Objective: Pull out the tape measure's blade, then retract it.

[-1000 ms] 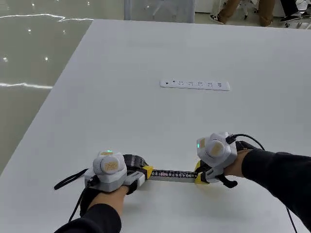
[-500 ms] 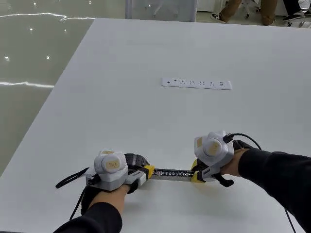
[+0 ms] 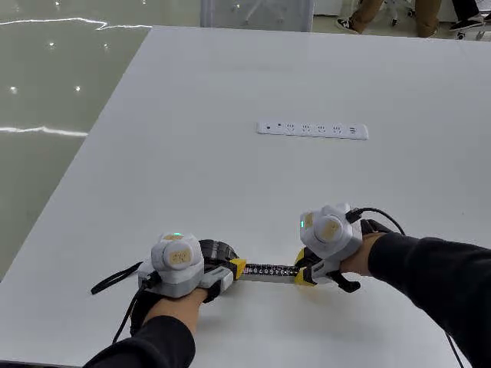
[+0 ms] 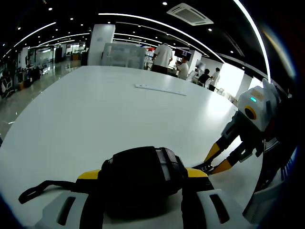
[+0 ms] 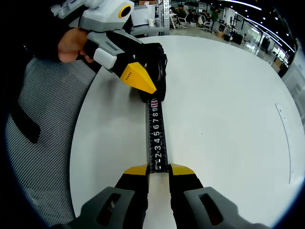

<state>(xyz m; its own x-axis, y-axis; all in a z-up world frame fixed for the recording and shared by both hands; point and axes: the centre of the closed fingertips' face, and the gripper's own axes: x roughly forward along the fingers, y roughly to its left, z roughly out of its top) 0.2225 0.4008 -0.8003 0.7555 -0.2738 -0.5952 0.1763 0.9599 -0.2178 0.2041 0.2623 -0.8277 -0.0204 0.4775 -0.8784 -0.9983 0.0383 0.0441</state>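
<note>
Plainly the task is partway through. The tape measure [image 3: 217, 255] lies near the front edge of the white bench [image 3: 230, 115], its black and yellow case held in the left gripper [image 3: 230, 267], whose fingers [image 5: 137, 76] are closed against the sides of the case. In the left gripper view the case sits between those fingers, with a dark strap [image 4: 40, 189] trailing off it across the bench.

A short stretch of blade [image 5: 156, 133] is out of the case and runs straight and flat over the bench to the right gripper [image 5: 158, 169]. That gripper's yellow-tipped fingers [image 5: 136, 170] are pressed together on the blade's end. The two grippers sit near each other, so most of the blade is probably still wound inside.

So the pulling has at least begun, while the retracting is not finished, since blade remains exposed. Whether this moment belongs to drawing out or feeding back cannot be told. A power strip [image 3: 312, 129] lies well apart, farther up the bench.
</note>
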